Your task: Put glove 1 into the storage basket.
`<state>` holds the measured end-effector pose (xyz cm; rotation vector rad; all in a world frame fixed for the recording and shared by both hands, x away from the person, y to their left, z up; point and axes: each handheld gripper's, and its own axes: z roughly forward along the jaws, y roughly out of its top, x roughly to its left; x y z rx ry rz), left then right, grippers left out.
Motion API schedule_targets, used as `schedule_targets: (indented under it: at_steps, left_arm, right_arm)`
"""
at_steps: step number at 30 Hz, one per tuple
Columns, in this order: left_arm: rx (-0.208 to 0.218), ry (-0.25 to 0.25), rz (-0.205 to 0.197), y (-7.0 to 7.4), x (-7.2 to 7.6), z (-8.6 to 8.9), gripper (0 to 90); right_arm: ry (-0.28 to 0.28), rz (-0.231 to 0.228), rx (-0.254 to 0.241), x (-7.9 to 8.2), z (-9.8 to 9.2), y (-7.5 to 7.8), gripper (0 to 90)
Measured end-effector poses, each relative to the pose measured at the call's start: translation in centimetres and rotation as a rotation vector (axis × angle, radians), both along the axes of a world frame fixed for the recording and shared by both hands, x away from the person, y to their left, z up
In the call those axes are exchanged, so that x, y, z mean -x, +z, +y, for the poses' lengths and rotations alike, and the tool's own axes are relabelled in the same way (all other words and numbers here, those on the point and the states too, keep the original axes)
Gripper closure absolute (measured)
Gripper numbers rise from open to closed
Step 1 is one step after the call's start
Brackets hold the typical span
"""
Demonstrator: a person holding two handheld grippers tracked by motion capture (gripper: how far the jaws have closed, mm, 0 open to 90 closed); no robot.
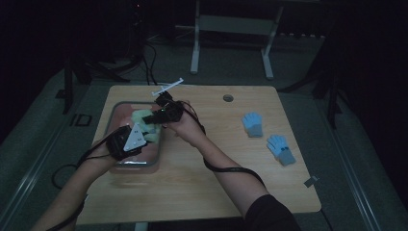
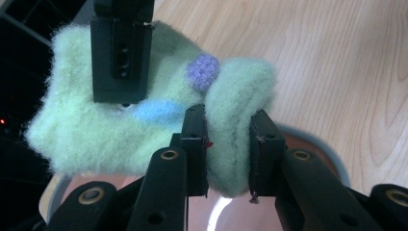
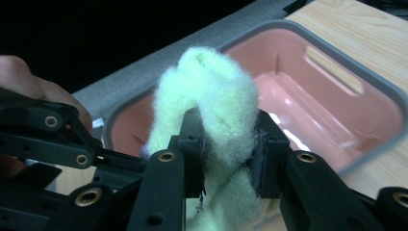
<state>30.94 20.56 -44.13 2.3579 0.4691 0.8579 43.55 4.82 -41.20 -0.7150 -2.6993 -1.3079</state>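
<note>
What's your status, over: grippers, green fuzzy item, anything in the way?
Left gripper and right gripper both shut on green fuzzy mitten. Held above pink bin. Nothing blocking.

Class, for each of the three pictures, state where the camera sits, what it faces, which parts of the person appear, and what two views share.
High view: above the table, looking forward and down; both forearms, left gripper, right gripper.
Left gripper view: on the left gripper, facing the green fleece over the pink bin.
Right gripper view: on the right gripper, facing the bin; a hand shows.
Shared: both gripper views show the fleece clamped.
</note>
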Motion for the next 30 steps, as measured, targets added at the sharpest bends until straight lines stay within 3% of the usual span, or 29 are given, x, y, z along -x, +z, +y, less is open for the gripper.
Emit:
schedule_targets:
  at_steps: [3, 9, 13, 15, 17, 19, 20, 24, 26, 27, 30]
  left_arm:
    - [0.009, 0.006, 0.020, -0.3, -0.1, 1.0, 73.2]
    - [-0.019, -0.007, 0.029, -1.9, -0.4, 2.0, 73.1]
    - [-0.002, -0.026, 0.098, -3.8, -1.0, 3.0, 73.0]
    - [-0.014, -0.029, 0.127, -4.3, -1.3, 3.2, 73.0]
    - [-0.022, -0.028, 0.160, -4.8, -1.6, 3.4, 72.9]
    - [-0.035, -0.029, 0.164, -5.0, -1.8, 3.5, 72.9]
    - [-0.027, -0.029, 0.195, -5.3, -2.2, 3.6, 72.9]
    - [-0.033, -0.029, 0.230, -5.7, -2.9, 3.5, 72.8]
    - [-0.053, -0.028, 0.243, -5.7, -3.2, 3.3, 72.4]
    - [-0.080, -0.029, 0.277, -6.0, -3.6, 2.9, 71.6]
    - [-0.122, -0.018, 0.319, -6.3, -4.1, 2.5, 69.8]
  right_arm:
    - [0.005, 0.008, -0.010, -0.1, 1.0, -0.5, 70.3]
    - [0.003, 0.032, 0.006, -0.5, 2.6, -2.4, 70.3]
    - [0.001, 0.065, 0.026, -0.8, 3.3, -4.3, 70.3]
    - [0.000, 0.084, 0.037, -1.0, 3.6, -5.2, 70.3]
    - [0.003, 0.096, 0.051, -1.2, 3.9, -5.9, 70.4]
    - [0.004, 0.102, 0.062, -1.3, 4.1, -6.2, 70.4]
    - [-0.004, 0.107, 0.078, -1.6, 4.3, -6.9, 70.3]
    - [-0.010, 0.125, 0.099, -2.0, 4.4, -7.3, 70.3]
    - [-0.011, 0.132, 0.115, -2.2, 4.5, -7.5, 68.3]
    - [-0.016, 0.145, 0.135, -2.3, 4.5, -7.5, 63.7]
    - [-0.022, 0.120, 0.152, -2.3, 4.0, -7.4, 61.0]
